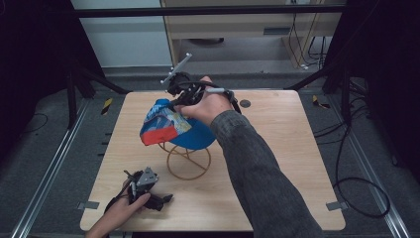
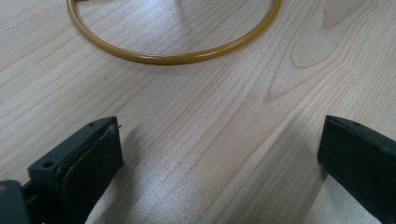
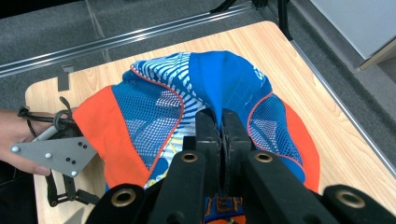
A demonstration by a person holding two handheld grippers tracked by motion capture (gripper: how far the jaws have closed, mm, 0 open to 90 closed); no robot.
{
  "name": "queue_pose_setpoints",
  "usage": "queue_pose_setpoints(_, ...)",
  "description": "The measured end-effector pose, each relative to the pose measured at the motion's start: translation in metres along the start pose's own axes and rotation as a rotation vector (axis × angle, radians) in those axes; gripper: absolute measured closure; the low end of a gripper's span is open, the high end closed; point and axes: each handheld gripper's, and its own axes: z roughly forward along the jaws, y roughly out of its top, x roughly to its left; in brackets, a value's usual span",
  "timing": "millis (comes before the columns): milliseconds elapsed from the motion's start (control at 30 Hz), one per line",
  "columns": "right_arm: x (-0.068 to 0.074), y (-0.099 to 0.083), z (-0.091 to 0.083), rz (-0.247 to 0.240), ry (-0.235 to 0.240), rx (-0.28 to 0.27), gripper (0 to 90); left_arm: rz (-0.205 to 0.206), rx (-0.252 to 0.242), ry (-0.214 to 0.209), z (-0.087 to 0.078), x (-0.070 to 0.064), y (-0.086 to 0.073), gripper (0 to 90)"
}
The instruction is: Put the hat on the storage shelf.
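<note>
The wooden table (image 1: 277,163) carries a gold wire stand (image 1: 188,161) near its middle, and a blue, orange and white cap (image 1: 168,126) sits over the top of that stand, draped a little toward the left. In the right gripper view the cap (image 3: 154,112) spreads out below the camera, mesh panels and orange edge showing. The right gripper (image 1: 179,100) is at the cap's far side, its jaws pressed together on a fold of the blue cloth at the crown (image 3: 220,119). The left gripper (image 1: 161,199) rests low on the table near the front edge, well apart from the cap, with its jaws wide apart and nothing between them (image 2: 219,154); the stand's base ring (image 2: 173,58) lies just ahead of it.

Judging by this, the cap is already on the stand or just leaving it; I cannot tell which. Either way, the cloth is not yet let go, and the left gripper has no part in the hold so far.
</note>
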Motion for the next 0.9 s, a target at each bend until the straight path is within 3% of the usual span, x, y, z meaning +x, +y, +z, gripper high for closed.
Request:
queue_pose_setpoints(633,-0.0009,-0.0066,-0.0010,0.017,0.000,-0.014,81.9,0.000,0.000,-0.001,-0.0002,0.0000,-0.0002,0.0)
queue_pose_setpoints(900,0.0010,-0.0090,-0.0044,0.025,0.003,-0.022,72.6,0.000,0.000,-0.001,-0.0002,0.0000,-0.0002,0.0)
